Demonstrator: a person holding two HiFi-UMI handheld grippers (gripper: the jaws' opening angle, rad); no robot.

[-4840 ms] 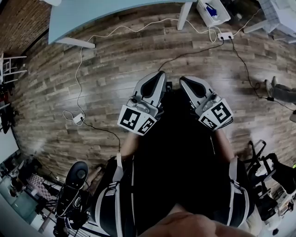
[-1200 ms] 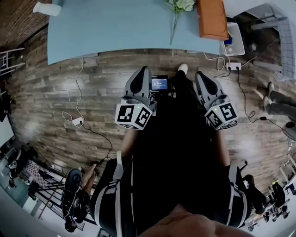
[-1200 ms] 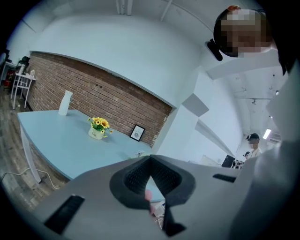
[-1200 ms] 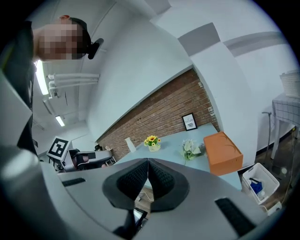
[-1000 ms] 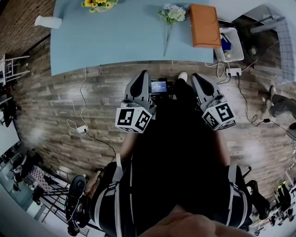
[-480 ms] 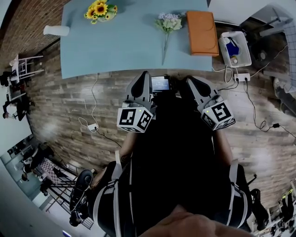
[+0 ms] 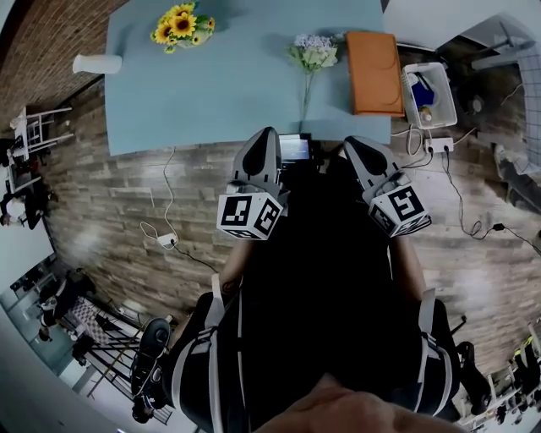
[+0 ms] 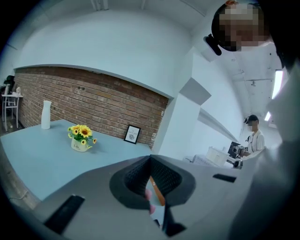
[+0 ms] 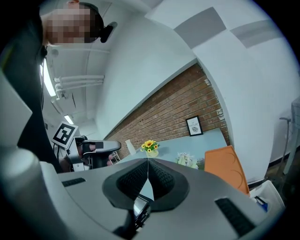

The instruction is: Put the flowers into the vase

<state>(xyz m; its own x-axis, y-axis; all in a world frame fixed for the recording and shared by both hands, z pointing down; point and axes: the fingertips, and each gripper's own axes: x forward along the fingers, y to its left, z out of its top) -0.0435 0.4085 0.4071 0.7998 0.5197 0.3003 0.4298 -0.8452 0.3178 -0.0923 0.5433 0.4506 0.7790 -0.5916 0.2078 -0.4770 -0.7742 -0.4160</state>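
A bunch of pale white and lilac flowers (image 7: 313, 54) lies on the blue table (image 7: 237, 76), its stem pointing at the near edge. They also show in the right gripper view as pale flowers (image 9: 187, 160). A white vase (image 7: 95, 63) stands at the table's far left corner, and I see this vase (image 8: 46, 115) in the left gripper view too. My left gripper (image 7: 263, 140) and right gripper (image 7: 356, 147) hover side by side over the floor just short of the table's near edge. Both are shut and hold nothing.
A small pot of sunflowers (image 7: 180, 24) stands on the table beyond the vase. An orange board (image 7: 374, 72) lies right of the pale flowers. A white bin (image 7: 429, 93) and a power strip (image 7: 439, 142) with cables sit on the wood floor. A framed picture (image 8: 132, 134) leans on the brick wall.
Both grippers have come closer to the table, still shut. The table has slid down in the head view, so the vase and sunflowers now show fully.
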